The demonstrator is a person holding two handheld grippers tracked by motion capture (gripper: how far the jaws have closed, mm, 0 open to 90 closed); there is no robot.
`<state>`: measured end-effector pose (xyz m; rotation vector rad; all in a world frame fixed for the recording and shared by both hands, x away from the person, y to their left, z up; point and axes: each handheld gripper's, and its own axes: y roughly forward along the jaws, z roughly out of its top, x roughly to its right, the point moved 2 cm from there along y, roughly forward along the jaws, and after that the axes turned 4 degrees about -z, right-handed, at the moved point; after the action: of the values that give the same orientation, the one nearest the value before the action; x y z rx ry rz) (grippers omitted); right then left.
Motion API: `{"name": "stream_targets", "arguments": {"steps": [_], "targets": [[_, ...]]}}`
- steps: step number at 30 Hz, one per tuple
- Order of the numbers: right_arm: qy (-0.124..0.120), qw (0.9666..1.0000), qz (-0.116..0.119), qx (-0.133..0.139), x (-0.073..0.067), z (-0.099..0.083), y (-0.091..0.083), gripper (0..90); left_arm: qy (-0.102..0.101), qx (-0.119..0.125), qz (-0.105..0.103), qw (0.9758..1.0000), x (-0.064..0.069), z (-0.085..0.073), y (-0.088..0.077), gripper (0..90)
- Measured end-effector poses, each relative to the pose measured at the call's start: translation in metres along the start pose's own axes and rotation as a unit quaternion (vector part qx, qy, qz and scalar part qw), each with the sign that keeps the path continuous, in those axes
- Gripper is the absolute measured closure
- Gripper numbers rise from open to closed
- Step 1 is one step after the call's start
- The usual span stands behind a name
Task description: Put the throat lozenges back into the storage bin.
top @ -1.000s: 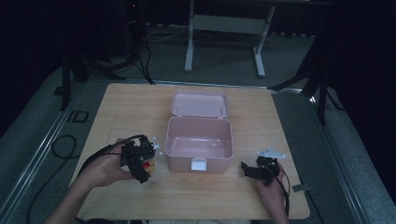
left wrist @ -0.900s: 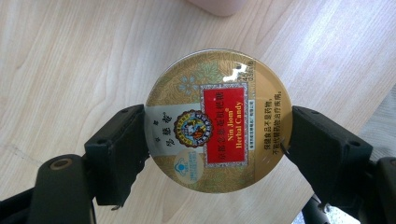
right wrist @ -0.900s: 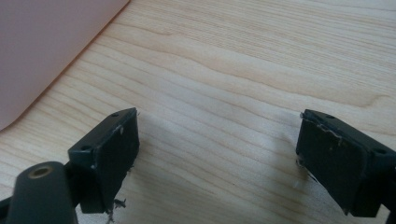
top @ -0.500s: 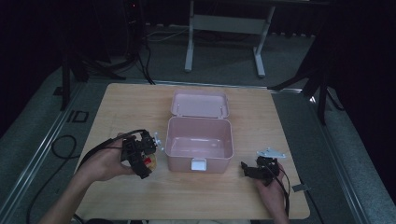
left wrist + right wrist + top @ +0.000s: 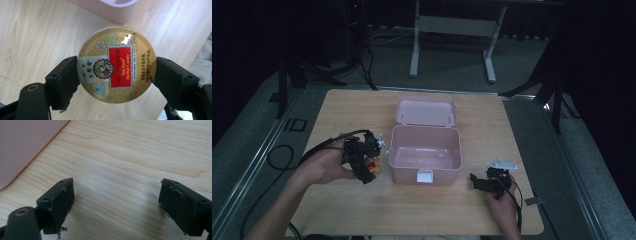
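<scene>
Since the earlier frame my left gripper (image 5: 371, 167) has lifted the candy tin (image 5: 117, 64), fingers clamped across its rim, beside the open pink box (image 5: 426, 154). Right gripper (image 5: 482, 182) rests on the counter (image 5: 462, 220), fingers wide, empty. Drop-in looks next.

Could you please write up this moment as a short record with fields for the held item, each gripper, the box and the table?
held item: round gold candy tin, red label facing the camera, gripped at its rim on two opposite sides
left gripper: shut on the tin, held above the table just left of the box
right gripper: jaws open, nothing between them, low over bare wood right of the box
box: pink box, open and empty, lid swung back behind it
table: light wooden table
</scene>
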<state>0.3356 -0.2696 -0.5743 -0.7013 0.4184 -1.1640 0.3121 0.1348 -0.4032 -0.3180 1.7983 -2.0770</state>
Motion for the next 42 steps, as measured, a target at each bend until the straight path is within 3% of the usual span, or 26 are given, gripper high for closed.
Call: {"name": "stream_targets", "arguments": {"steps": [8,42], "targets": [[0.0,1.0,0.0,0.0,0.0,0.0,0.0,13.1,0.01,0.01,-0.008,0.9999,-0.004,0.003,-0.007,22.0],[-0.001,1.0,0.0,0.001,0.0,0.0,0.0,13.1,0.019,0.02,-0.003,0.9996,-0.018,0.019,-0.026,22.0]]}}
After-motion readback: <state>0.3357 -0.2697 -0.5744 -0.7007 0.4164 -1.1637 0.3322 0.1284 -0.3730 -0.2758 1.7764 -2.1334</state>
